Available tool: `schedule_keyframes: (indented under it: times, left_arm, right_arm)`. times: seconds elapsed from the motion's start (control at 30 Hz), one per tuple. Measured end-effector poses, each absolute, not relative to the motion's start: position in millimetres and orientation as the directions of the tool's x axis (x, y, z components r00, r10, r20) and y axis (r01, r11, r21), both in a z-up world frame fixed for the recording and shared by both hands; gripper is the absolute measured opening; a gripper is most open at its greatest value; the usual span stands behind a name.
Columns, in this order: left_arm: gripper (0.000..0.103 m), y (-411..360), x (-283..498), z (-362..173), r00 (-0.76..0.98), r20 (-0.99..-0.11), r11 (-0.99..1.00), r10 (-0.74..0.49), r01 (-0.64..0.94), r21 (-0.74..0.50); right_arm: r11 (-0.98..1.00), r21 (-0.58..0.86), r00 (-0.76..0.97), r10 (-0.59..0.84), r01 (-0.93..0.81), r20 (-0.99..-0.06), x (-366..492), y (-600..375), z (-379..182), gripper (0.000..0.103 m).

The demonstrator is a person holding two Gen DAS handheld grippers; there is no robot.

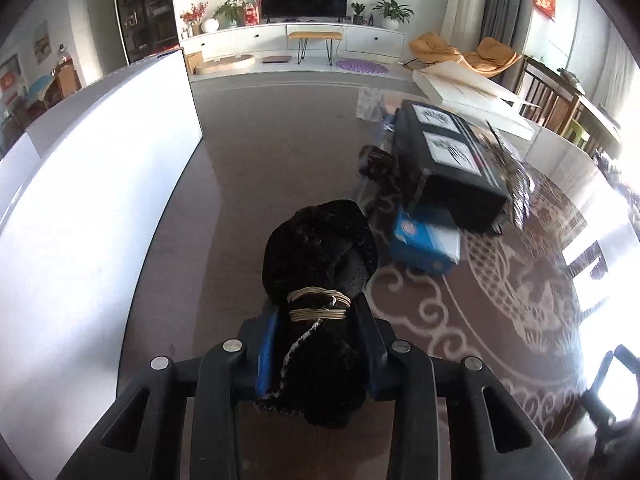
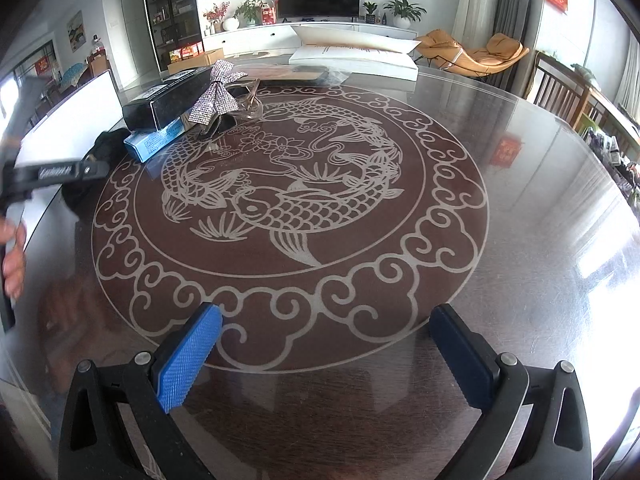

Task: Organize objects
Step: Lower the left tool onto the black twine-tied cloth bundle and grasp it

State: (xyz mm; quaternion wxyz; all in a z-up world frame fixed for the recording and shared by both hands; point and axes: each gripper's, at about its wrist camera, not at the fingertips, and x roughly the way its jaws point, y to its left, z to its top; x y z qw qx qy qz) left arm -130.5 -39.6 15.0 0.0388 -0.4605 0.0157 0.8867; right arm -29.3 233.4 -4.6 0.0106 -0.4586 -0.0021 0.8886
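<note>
The left gripper (image 1: 320, 344) has its jaws pinching a black fuzzy fabric bundle bound with two loops of pale cord (image 1: 320, 264): the blue pads press on both sides of the bundle just below the cord, its rounded upper end sticks out beyond the fingertips and its lower end hangs back between the fingers toward the camera. No other thing touches the bundle in this view. It is held above the round dark wooden desk with a glass top and an etched pale fish-and-cloud pattern (image 1: 500, 300), near the desk's left edge. Beyond the bundle, toward the desk's far side, a small blue cardboard box (image 1: 424, 240) lies partly under a long black box with white picture labels (image 1: 444, 152), and a sparkling silver rhinestone bow (image 2: 218, 92) rests against the black box's right side. A tall white panel (image 1: 100, 184) stands just off the desk's left edge. A flat white box (image 2: 356, 60) sits at the desk's far rim. The right gripper (image 2: 324, 356) hovers over the near part of the desk's pattern with its jaws spread wide and nothing between them.
</note>
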Motion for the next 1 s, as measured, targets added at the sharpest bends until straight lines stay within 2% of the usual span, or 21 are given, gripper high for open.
schedule_keyframes:
  times: [0.07,0.1,0.17,0.23,0.4,1.0]
  left_arm:
    - [0.034,-34,-96,14,-0.585,-0.809,-0.994,0.056,-0.107,0.008]
    - [0.038,-32,-79,14,-0.589,-0.806,-0.994,0.064,-0.113,0.003]
    - [0.051,-30,-58,12,-0.604,-0.794,-0.993,0.065,-0.119,0.01]
    - [0.086,-27,-51,8,-0.6,-0.797,-0.993,0.063,-0.115,0.008]
    - [0.103,-27,-55,5,-0.57,-0.821,-0.997,0.043,-0.082,0.005]
    - [0.103,-27,-51,4,-0.576,-0.816,-0.997,0.043,-0.079,0.004]
  right_arm:
    - [-1.0,-0.013,-0.579,0.021,-0.017,-0.815,-28,234,-6,0.103]
    - [-1.0,-0.013,-0.579,0.021,-0.017,-0.815,-28,234,-6,0.103]
    - [-1.0,-0.014,-0.579,0.021,-0.017,-0.815,-28,234,-6,0.103]
    - [-1.0,-0.014,-0.579,0.021,-0.017,-0.815,-28,234,-6,0.103]
    - [-1.0,-0.014,-0.579,0.021,-0.017,-0.815,-30,233,-4,0.103]
    - [-1.0,-0.014,-0.579,0.02,-0.016,-0.815,-28,233,-6,0.103]
